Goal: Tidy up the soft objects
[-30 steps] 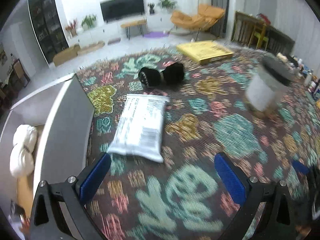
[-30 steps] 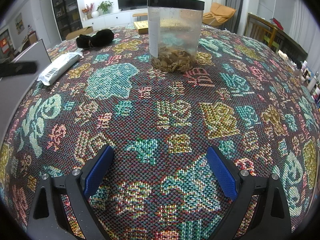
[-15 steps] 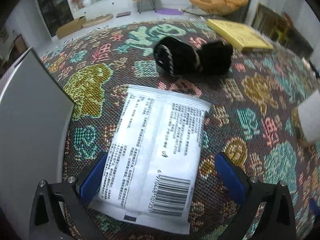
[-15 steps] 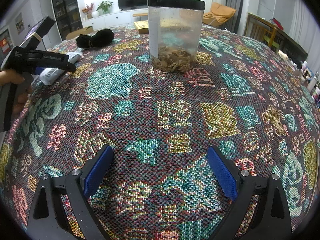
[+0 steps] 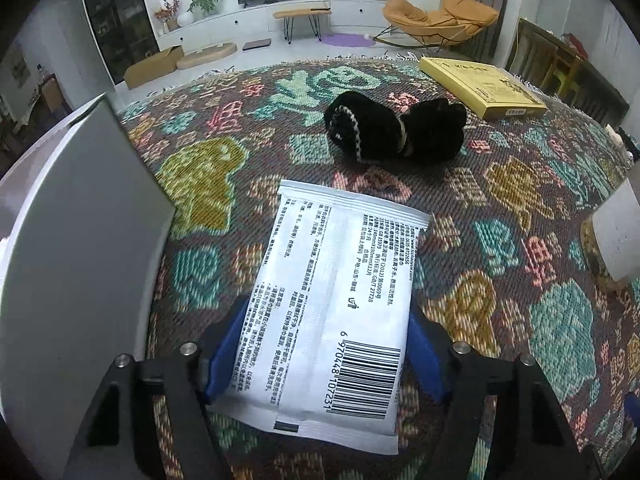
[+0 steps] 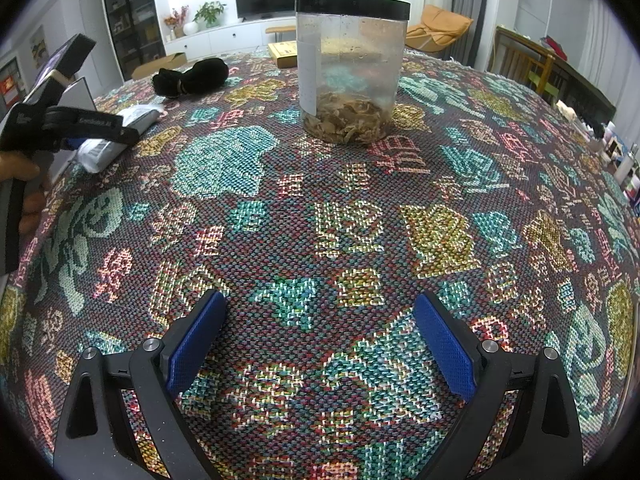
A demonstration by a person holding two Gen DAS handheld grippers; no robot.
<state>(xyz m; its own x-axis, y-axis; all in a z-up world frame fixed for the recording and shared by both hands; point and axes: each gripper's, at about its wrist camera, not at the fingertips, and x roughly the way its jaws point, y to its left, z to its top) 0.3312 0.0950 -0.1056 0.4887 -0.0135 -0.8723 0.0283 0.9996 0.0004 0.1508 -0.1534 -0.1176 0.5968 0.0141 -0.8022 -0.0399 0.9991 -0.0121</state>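
We take the bench (image 6: pixel 344 216) first, its patterned woven cloth carrying everything; at its nine o'clock edge in the left wrist view stands the grey wall of a bin (image 5: pixel 76 240), which we judge to be where soft things go. Next down in size, a clear jar (image 6: pixel 352 68) with a black lid stands at twelve o'clock from our right gripper (image 6: pixel 320 344), whose fingers are wide apart over bare cloth with nothing between them. Then the white wipes pack (image 5: pixel 336 304): it lies flat on the cloth with its long axis running from six o'clock up toward twelve, along the line our left gripper (image 5: pixel 324 356) points, its barcode end between the blue fingers (image 5: pixel 228 344). Those fingers are closing on the pack's two long sides, though we cannot tell whether the pads press it yet. The left hand is plainly the nearer one; the right is well apart from the pack. Smallest, a black sock bundle (image 5: pixel 396 132) lies beyond the pack at twelve o'clock, short of a yellow box (image 5: pixel 480 84)
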